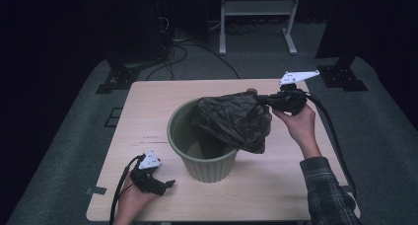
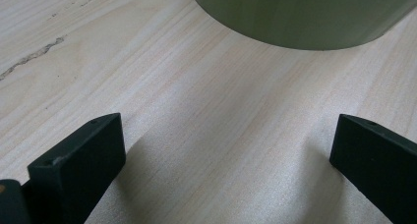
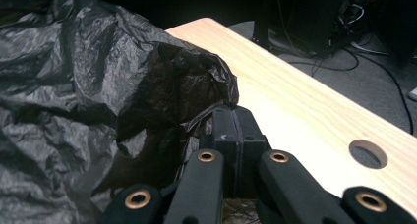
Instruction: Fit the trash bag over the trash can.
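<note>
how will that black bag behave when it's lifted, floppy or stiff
Likely floppy: the bag hangs crumpled and sagging over the bin from the one corner pinched in the right claw. Probably very light, since thin creased film drapes without pulling taut. It may slip, as only a small bunch of film sits between the shut jaws.

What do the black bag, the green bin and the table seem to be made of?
The black bag looks like thin plastic film: it is finely crinkled, faintly glossy and slightly see-through at its edge. The green bin seems to be moulded plastic with a matt finish, ribbed below its rim. The table shows pale wood grain, smooth and matt; whether it is solid wood or laminate, I cannot tell.
</note>
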`<state>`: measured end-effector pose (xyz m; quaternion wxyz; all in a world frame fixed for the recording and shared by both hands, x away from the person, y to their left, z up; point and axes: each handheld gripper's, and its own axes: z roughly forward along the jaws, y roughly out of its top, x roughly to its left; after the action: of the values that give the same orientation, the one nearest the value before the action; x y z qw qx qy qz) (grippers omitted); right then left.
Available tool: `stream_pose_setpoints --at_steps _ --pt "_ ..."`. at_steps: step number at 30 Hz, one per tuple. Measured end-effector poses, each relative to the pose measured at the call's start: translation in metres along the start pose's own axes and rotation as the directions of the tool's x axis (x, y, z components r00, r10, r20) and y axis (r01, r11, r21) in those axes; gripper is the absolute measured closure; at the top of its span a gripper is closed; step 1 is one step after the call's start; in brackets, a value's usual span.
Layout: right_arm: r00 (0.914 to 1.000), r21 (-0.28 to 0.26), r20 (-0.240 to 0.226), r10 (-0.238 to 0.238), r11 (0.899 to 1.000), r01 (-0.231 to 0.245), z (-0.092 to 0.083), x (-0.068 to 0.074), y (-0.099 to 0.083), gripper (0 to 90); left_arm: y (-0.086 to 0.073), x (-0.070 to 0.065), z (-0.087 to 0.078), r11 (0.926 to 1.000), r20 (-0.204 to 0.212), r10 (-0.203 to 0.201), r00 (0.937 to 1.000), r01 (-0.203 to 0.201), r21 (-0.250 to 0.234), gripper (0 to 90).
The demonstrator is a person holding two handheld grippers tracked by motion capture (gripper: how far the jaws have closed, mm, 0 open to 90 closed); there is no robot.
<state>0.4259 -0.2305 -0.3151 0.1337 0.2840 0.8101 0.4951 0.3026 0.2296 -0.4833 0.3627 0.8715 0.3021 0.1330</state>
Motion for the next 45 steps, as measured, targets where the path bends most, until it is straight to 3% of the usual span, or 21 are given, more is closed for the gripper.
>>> stream_pose_setpoints --at_steps 11,14,19,24,26,33,38,45 --pt "1.0 -0.007 0.001 0.001 1.0 -0.001 0.004 -0.001 0.001 89.7 0.004 0.0 -0.004 0.9999 -0.004 0.002 1.0 -0.002 0.011 0.0" --pt "1.0 -0.008 -0.002 0.001 1.0 -0.001 0.005 -0.001 0.001 89.7 0.01 -0.001 -0.016 0.9994 0.025 -0.009 0.9997 0.01 -0.033 0.0" --pt "1.0 -0.006 -0.004 0.002 1.0 -0.002 0.004 -0.001 0.001 89.7 0.019 -0.002 -0.026 0.9977 0.056 -0.016 0.9983 0.02 -0.065 0.0" --pt "0.9999 -0.014 -0.013 0.004 1.0 -0.004 0.003 -0.003 0.002 89.7 0.031 -0.006 -0.043 0.9961 0.137 -0.003 0.9906 0.015 -0.087 0.0" --pt "0.9999 -0.013 -0.013 0.003 1.0 -0.003 0.003 -0.003 0.002 89.7 0.034 -0.007 -0.046 0.995 0.142 0.002 0.9899 0.012 -0.099 0.0" --pt "0.9999 -0.016 -0.014 0.005 1.0 -0.005 0.0 -0.003 0.003 89.7 0.063 -0.018 -0.077 0.9835 0.165 0.059 0.9846 -0.028 -0.179 0.0" --pt "0.9998 -0.018 -0.016 0.007 1.0 -0.007 -0.001 -0.003 0.003 89.7 0.089 -0.02 -0.097 0.9753 0.186 0.121 0.975 -0.081 -0.205 6.7" --pt "0.9998 -0.017 -0.019 0.008 1.0 -0.008 -0.001 -0.003 0.003 89.7 0.125 -0.023 -0.118 0.9537 0.198 0.203 0.959 -0.148 -0.262 22.0"
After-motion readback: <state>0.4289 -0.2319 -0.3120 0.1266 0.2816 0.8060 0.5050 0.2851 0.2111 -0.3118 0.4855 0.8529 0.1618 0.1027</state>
